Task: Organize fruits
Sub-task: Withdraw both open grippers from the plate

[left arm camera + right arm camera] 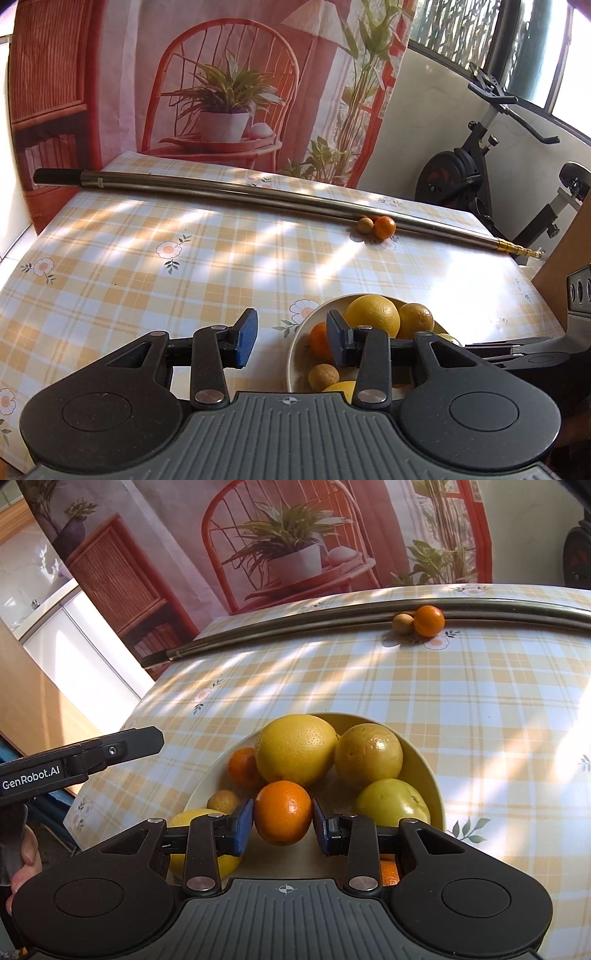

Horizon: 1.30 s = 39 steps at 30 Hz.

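A cream bowl (pixel 424 760) on the checked tablecloth holds several citrus fruits, among them a big yellow one (pixel 295 749). My right gripper (pixel 283 821) is shut on a small orange (pixel 283 812), held just above the bowl's near side. My left gripper (pixel 291 341) stands open with nothing between its blue pads, over the bowl's (pixel 295 354) left rim. Far back, a small orange (pixel 385 226) and a little tan fruit (pixel 365 225) lie against a metal pole (pixel 229 188).
The left gripper's body (pixel 81 760) reaches in from the left of the right wrist view, with a hand on its grip. The table's far edge meets a printed curtain (pixel 221 74). An exercise bike (pixel 480 166) stands beyond the right edge.
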Motion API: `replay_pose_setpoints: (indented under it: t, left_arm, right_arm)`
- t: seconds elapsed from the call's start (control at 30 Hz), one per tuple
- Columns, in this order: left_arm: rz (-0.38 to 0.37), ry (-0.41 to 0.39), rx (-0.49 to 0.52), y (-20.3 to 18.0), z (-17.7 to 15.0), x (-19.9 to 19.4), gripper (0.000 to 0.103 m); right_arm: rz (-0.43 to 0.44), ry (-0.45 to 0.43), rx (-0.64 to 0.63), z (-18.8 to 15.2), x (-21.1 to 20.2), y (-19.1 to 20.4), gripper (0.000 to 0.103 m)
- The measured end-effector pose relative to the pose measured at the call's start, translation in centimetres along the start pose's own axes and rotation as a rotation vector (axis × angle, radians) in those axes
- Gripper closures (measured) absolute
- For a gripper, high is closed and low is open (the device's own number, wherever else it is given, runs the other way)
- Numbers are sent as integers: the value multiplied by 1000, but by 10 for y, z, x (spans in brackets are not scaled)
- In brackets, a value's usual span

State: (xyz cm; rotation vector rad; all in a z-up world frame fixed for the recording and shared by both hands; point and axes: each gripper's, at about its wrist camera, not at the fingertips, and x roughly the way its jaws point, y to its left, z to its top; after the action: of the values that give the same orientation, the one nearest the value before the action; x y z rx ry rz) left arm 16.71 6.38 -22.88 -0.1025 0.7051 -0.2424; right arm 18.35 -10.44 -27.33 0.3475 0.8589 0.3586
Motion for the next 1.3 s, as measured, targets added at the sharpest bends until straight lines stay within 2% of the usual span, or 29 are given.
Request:
replay_pose_setpoints:
  t: [0.33,0.63,0.83,1.3]
  left_arm:
    - [-1,-5,7,1,-5,0,60]
    - [-21,16,0,-4,-9,1,60]
    - [-29,14,-16,-3,-9,-2,60]
    - [-36,6,15,-12,-9,-9,60]
  right_arm:
    - [27,50,-29,8,17,12,71]
    - [0,34,-70,7,16,20,70]
    - [-38,-32,-117,6,-5,23,70]
    - [-134,-181,-35,7,-59,-12,70]
